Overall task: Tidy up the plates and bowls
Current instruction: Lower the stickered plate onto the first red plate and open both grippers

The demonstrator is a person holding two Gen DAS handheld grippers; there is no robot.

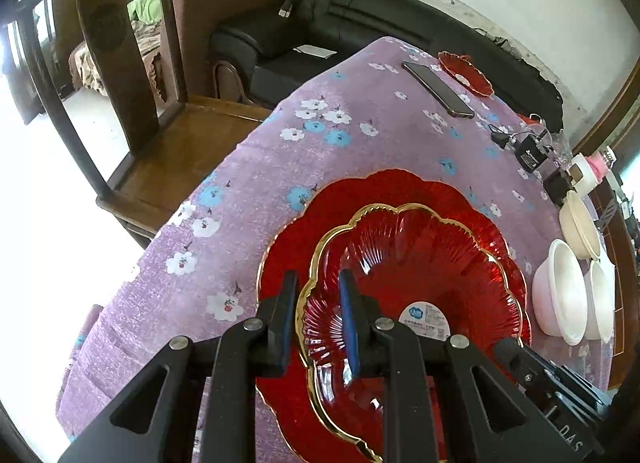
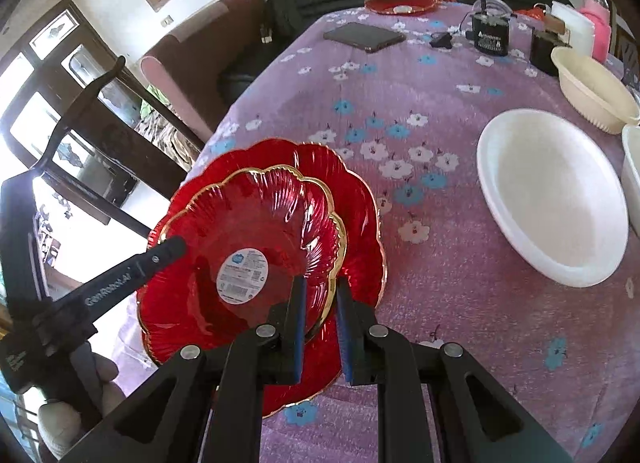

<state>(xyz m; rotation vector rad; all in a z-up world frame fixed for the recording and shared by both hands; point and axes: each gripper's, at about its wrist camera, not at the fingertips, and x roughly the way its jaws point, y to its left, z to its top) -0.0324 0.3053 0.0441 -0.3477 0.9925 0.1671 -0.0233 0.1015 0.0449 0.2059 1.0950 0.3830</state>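
Observation:
A smaller red glass plate with a gold rim (image 1: 404,275) (image 2: 256,239) lies on a larger red scalloped plate (image 1: 296,239) (image 2: 356,199) on the purple flowered tablecloth. My left gripper (image 1: 318,319) has its two fingers on either side of the smaller plate's left rim, with a narrow gap. My right gripper (image 2: 320,319) straddles the same plate's right rim, also slightly apart. The left gripper also shows in the right wrist view (image 2: 176,247) at the plate's left edge. A third small red plate (image 1: 464,73) (image 2: 402,2) sits at the far end.
White bowls (image 1: 560,291) (image 2: 552,199) and a cream bowl (image 1: 580,223) (image 2: 592,91) stand on the right. A phone (image 1: 438,89) (image 2: 364,37), chargers (image 1: 528,151) and containers lie further back. A wooden chair (image 1: 132,103) stands at the table's left edge.

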